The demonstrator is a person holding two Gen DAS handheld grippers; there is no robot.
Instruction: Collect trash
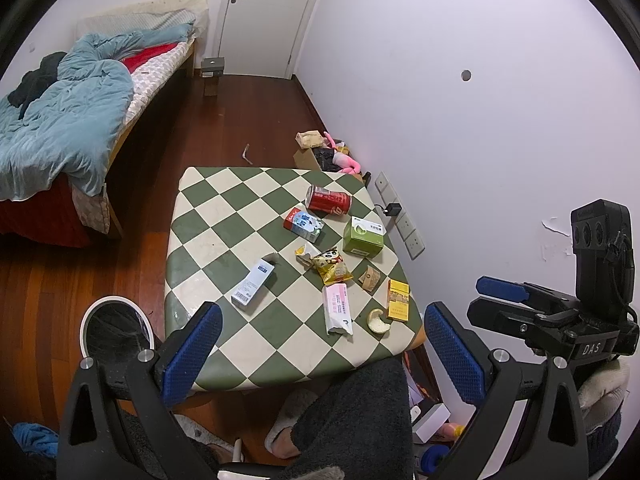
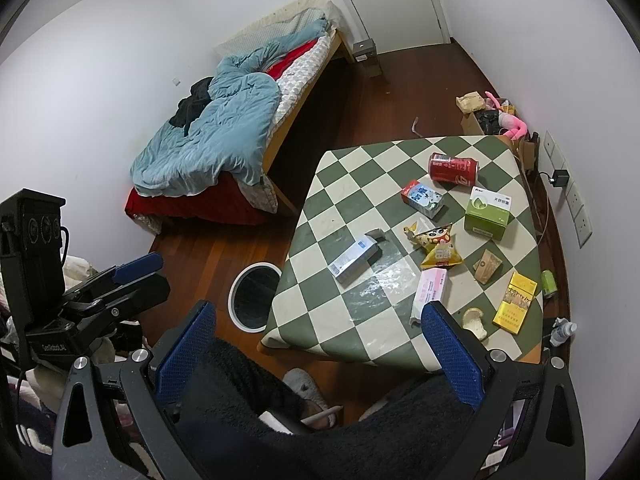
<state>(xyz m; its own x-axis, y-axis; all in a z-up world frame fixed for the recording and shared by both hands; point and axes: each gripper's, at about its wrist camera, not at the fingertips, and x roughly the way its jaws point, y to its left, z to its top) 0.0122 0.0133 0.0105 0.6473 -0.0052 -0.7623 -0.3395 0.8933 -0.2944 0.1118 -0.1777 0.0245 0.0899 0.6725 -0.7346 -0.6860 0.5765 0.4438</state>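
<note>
A green-and-cream checkered table [image 1: 224, 232] [image 2: 344, 184] carries trash: a red can [image 1: 329, 200] [image 2: 454, 168] lying on its side, a milk carton [image 1: 304, 225] [image 2: 423, 197], a green box [image 1: 363, 236] [image 2: 488, 212], a yellow snack bag [image 1: 331, 266] [image 2: 438, 245], a white-blue box [image 1: 253, 284] [image 2: 355, 258], a pink packet [image 1: 338, 309] [image 2: 430, 291], a yellow box [image 1: 397, 300] [image 2: 516, 302], a brown scrap [image 1: 369, 278] [image 2: 487, 266] and a peel [image 1: 377, 321] [image 2: 475, 322]. A white-rimmed bin [image 1: 116, 330] [image 2: 253, 298] stands on the floor left of the table. My left gripper [image 1: 324, 354] and right gripper [image 2: 320, 354] are open and empty, held above the near table edge.
A bed [image 1: 72, 120] [image 2: 224, 136] with a blue duvet stands at left. A cardboard box with a pink toy [image 1: 332, 156] [image 2: 496, 114] sits by the wall behind the table. Wall sockets [image 1: 400, 216] and a charger line the right wall. My legs and slippers [image 1: 348, 412] are below.
</note>
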